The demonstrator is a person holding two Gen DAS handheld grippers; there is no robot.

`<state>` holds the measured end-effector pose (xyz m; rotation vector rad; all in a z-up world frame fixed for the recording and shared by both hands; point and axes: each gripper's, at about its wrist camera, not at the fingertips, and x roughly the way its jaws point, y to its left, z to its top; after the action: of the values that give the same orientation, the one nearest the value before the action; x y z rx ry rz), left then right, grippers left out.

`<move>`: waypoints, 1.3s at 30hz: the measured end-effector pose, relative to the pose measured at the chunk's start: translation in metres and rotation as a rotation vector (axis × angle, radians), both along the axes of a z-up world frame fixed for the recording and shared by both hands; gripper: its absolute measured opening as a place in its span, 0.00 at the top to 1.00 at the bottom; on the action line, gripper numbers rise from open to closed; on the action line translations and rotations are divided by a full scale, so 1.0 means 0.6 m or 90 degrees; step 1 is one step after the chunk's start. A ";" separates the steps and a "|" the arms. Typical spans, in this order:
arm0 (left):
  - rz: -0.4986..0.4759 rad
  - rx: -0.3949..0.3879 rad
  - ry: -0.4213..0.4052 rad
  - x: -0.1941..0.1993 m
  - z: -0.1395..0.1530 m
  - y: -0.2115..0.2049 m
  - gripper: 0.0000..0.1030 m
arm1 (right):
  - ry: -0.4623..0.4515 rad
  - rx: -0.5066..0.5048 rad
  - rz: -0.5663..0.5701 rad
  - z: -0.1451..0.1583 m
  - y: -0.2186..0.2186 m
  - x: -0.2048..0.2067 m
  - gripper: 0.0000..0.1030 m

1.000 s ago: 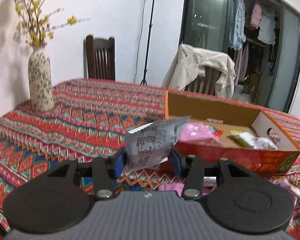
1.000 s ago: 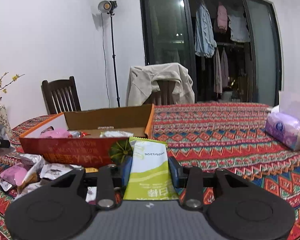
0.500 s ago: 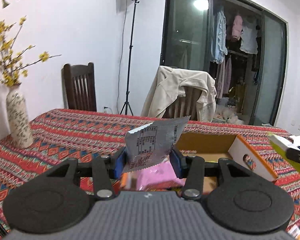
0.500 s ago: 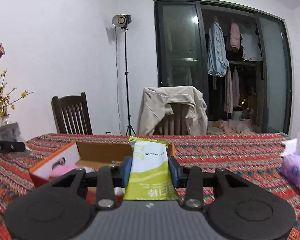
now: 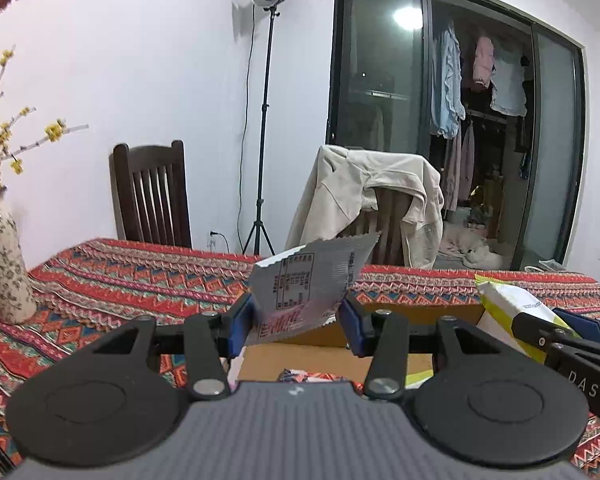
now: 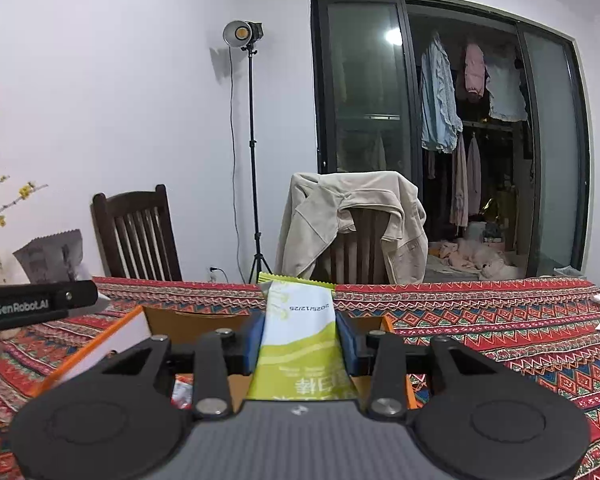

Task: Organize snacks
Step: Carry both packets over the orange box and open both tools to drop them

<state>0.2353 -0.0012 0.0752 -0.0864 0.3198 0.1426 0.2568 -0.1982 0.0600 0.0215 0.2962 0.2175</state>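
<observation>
The left claw (image 5: 298,322) pinches a crinkly silver snack bag (image 5: 312,280) with black print. The right claw (image 6: 300,338) squeezes a green and white snack pack (image 6: 300,332). Both hang over an open cardboard box (image 6: 188,320) on the table (image 6: 480,320), which has a bright zigzag cloth. Far behind stand two chairs and a tall lamp (image 6: 244,36).
</observation>
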 end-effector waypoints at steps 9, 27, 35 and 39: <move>0.000 0.005 0.017 0.023 -0.040 0.009 0.54 | 0.020 0.003 0.013 -0.045 -0.007 0.021 0.63; 0.018 -0.009 -0.012 0.009 -0.051 0.025 0.00 | 0.035 -0.003 0.021 -0.060 -0.007 0.024 0.00; 0.011 -0.010 -0.016 0.000 -0.043 0.022 0.00 | 0.034 -0.001 0.013 -0.060 -0.007 0.022 0.00; 0.009 -0.026 -0.017 -0.011 -0.022 0.023 0.00 | 0.032 0.003 0.018 -0.050 -0.008 0.018 0.00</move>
<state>0.2289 0.0126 0.0618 -0.1316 0.2953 0.1488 0.2676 -0.2028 0.0299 0.0280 0.3469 0.2459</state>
